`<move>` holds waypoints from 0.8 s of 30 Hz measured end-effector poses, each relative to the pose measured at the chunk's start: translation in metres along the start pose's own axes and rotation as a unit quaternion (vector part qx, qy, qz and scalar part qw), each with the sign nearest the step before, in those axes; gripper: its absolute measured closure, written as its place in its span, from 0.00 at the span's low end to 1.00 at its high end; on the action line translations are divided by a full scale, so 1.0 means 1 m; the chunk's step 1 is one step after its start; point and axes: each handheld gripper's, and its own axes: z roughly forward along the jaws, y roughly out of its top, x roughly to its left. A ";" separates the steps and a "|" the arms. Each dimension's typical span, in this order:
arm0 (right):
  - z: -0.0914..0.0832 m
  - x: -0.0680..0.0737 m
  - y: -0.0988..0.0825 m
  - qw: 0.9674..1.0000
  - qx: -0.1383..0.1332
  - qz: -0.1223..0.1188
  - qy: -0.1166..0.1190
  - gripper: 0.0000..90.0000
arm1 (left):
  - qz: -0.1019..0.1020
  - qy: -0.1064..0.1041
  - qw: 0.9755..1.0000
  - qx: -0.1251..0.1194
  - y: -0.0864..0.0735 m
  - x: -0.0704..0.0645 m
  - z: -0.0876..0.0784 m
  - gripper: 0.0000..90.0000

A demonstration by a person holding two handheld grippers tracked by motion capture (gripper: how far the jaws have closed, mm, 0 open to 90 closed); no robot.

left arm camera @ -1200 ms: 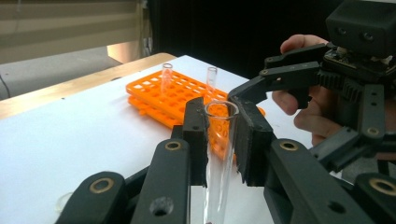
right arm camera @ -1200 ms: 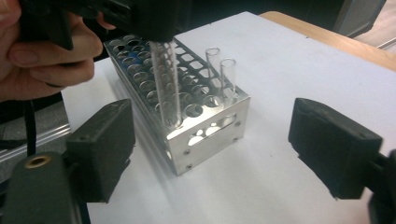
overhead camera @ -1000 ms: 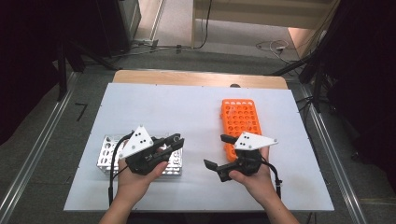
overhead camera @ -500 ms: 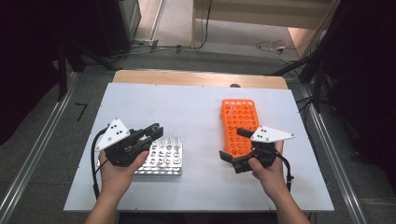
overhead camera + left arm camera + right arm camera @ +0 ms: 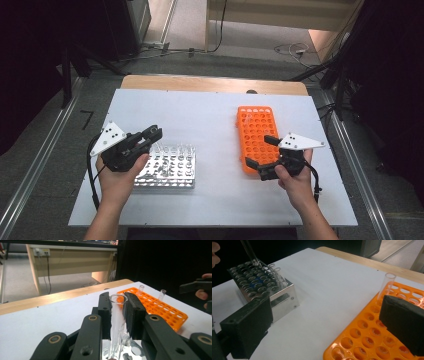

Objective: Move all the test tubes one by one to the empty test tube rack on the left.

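My left gripper is shut on a clear glass test tube, whose open rim stands between the two pads. The tube's lower end hangs over the left part of a metal tube rack; in the right gripper view that tube meets the rack at its far corner. My right gripper is open, with nothing held, at the near right edge of an orange tube rack. Between its wide jaws the orange rack carries one upright tube.
Two clear tubes stand at the far end of the orange rack. Several more tubes sit in the metal rack's back row. The white tabletop ends in a wooden strip at the back.
Both hands have moved apart: the left gripper went left from over the metal rack to its left end, and the right gripper went right and slightly forward beside the orange rack.
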 end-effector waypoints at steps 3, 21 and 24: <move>-0.004 -0.006 -0.002 1.000 -0.001 0.005 -0.008 0.00 | -0.003 0.002 1.000 0.004 -0.002 0.003 0.007 0.84; -0.029 -0.031 -0.010 0.998 -0.014 0.032 -0.044 0.00 | -0.010 0.002 1.000 0.027 -0.018 0.001 0.041 0.84; -0.031 -0.032 -0.010 0.998 -0.014 0.034 -0.046 0.00 | -0.014 -0.002 0.999 0.032 -0.021 0.002 0.045 0.84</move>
